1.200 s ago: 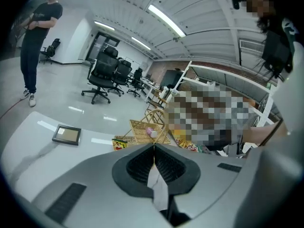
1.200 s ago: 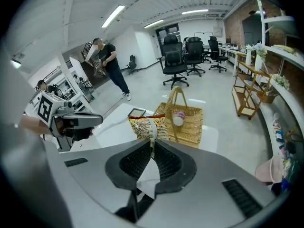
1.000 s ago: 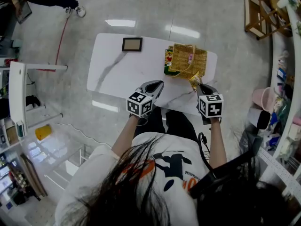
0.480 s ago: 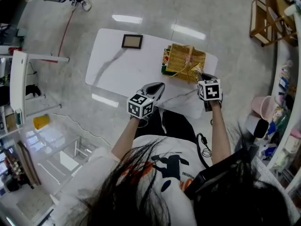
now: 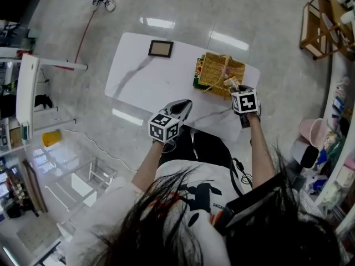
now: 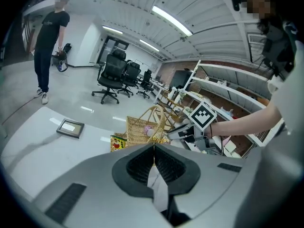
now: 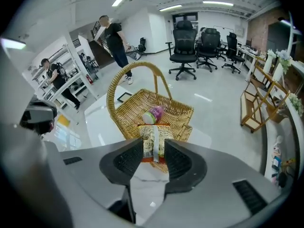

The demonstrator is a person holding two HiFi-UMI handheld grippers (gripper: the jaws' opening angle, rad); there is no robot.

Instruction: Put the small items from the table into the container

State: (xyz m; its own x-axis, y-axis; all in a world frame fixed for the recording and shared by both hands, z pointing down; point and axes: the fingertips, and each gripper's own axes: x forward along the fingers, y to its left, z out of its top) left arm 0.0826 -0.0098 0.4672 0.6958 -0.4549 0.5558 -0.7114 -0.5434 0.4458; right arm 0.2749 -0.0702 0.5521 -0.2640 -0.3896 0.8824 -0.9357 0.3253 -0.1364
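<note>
A woven basket [image 5: 221,71] [image 7: 156,109] with a tall handle stands at the table's far right. Inside it lies a pink-capped bottle [image 7: 152,114]. My right gripper [image 5: 235,89] [image 7: 153,161] hangs over the basket's near rim and its jaws are opening. A yellow snack packet [image 7: 154,144] sits between and just past the fingertips, and the pads no longer press on it. Lower left, my left gripper [image 5: 182,105] [image 6: 153,149] is shut on nothing above the table's near edge. A colourful flat packet [image 5: 197,74] [image 6: 118,142] lies against the basket's left side.
A small dark picture frame [image 5: 161,48] [image 6: 70,127] lies at the far side of the white marble table [image 5: 144,82]. Office chairs, shelving and a standing person [image 6: 50,46] are on the shiny floor around. A wooden rack [image 5: 321,26] stands to the right.
My right gripper has moved forward and down to the basket carrying the snack packet, and its jaws have parted. The left gripper has stayed about where it was.
</note>
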